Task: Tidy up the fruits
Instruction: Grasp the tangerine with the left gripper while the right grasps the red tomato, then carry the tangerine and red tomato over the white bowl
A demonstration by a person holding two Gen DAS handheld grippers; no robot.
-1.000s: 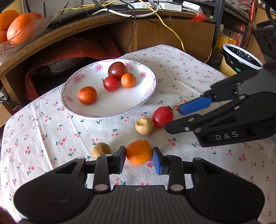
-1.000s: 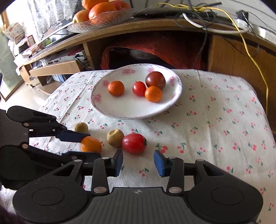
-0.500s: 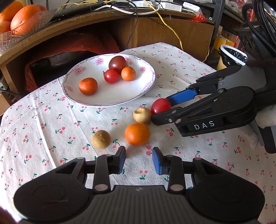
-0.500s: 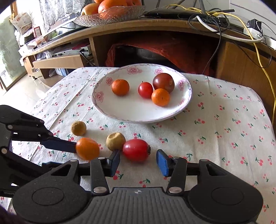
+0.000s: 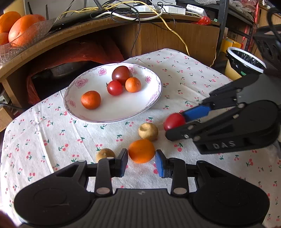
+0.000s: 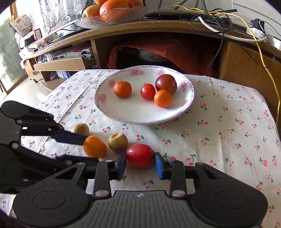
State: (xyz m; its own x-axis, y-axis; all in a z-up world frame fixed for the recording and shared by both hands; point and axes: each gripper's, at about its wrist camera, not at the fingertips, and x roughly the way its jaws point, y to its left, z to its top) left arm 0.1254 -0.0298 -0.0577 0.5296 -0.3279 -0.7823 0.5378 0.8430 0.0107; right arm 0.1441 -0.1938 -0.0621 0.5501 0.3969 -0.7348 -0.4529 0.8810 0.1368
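Observation:
A white floral plate (image 5: pixel 151 103) (image 6: pixel 186 108) holds two small oranges, a red tomato and a dark tomato. On the cloth lie an orange (image 5: pixel 141 151) (image 6: pixel 94 146), a red tomato (image 5: pixel 174 121) (image 6: pixel 139 155) and two brown fruits (image 5: pixel 148 131) (image 5: pixel 105 154) (image 6: pixel 118 141) (image 6: pixel 81 129). My left gripper (image 5: pixel 141 164) is open, its pads on either side of the orange. My right gripper (image 6: pixel 140 164) is open around the red tomato, pads at or near its sides.
A wooden desk with cables stands behind the table, with a glass bowl of oranges (image 6: pixel 112 12) on it. A lined bin (image 5: pixel 244 63) stands off the table's right. The cherry-print cloth (image 6: pixel 228 133) covers the table.
Both grippers have moved forward and down. The orange now sits between my left pads and the red tomato between my right pads.

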